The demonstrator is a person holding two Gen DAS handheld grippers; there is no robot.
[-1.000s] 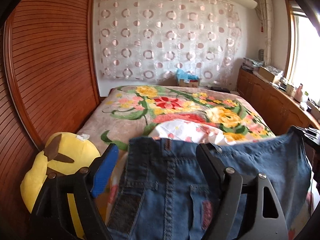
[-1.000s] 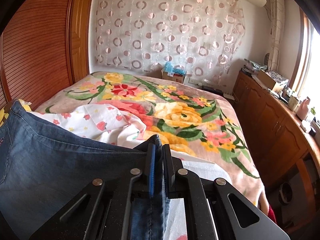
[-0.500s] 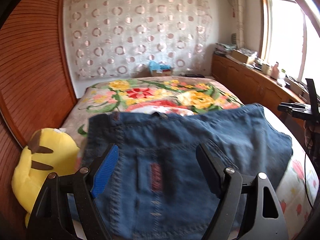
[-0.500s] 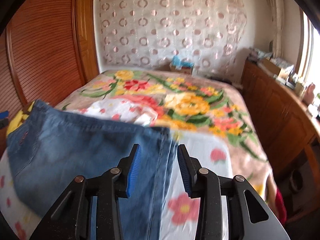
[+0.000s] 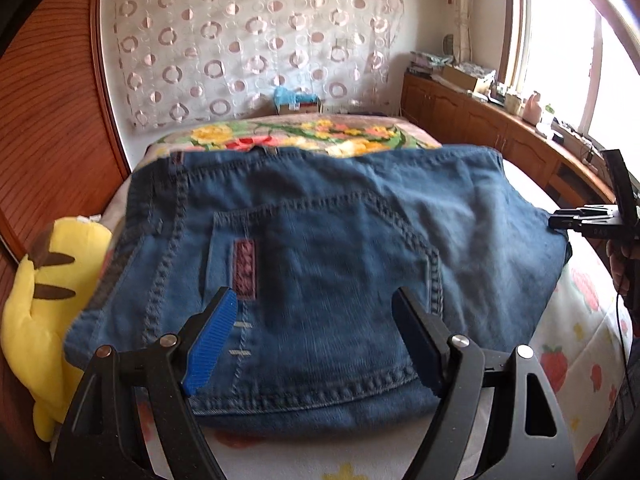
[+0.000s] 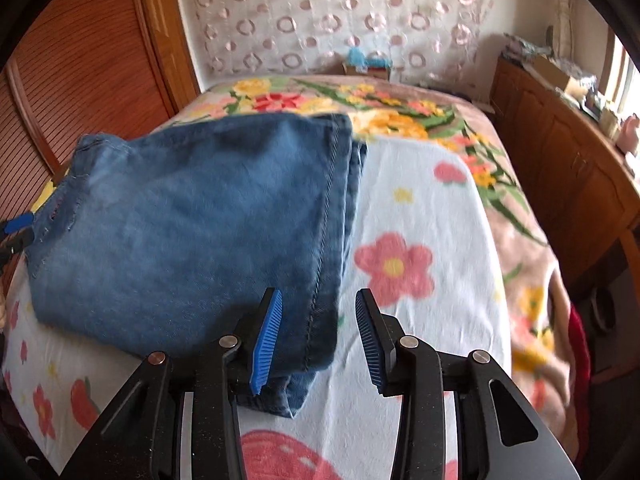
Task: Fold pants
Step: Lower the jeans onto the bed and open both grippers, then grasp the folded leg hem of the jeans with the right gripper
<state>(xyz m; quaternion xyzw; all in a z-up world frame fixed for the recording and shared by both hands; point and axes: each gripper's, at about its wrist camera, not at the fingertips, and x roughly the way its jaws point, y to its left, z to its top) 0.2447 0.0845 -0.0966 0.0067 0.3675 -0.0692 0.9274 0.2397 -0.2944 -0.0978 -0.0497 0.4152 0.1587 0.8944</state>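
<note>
Wood panelling (image 5: 52, 128) is filling the far left of my left wrist view, and a yellow plush toy (image 5: 36, 300) is sitting against it at the bed's edge, touching the left side of the pants (image 5: 320, 264). I am seeing the pants lying folded on the white flowered sheet (image 6: 416, 208), back pocket up, waistband toward the far end of the bed. My left gripper (image 5: 316, 340) is hovering over their near edge with its jaws standing wide apart and nothing pressed between the pads. Further right, my right gripper (image 6: 318, 332) is hanging over the folded right edge of the denim; its jaws are partly apart, not gripping, and the cloth is lying below them rather than between the pads. A floral blanket (image 6: 404, 116) is covering the bed beyond the sheet, with a circle-patterned curtain (image 5: 248, 44) behind it. Along the right wall a wooden cabinet (image 6: 568, 168) is carrying clutter under the window (image 5: 560, 52). Nothing is lying on top of the pants.
</note>
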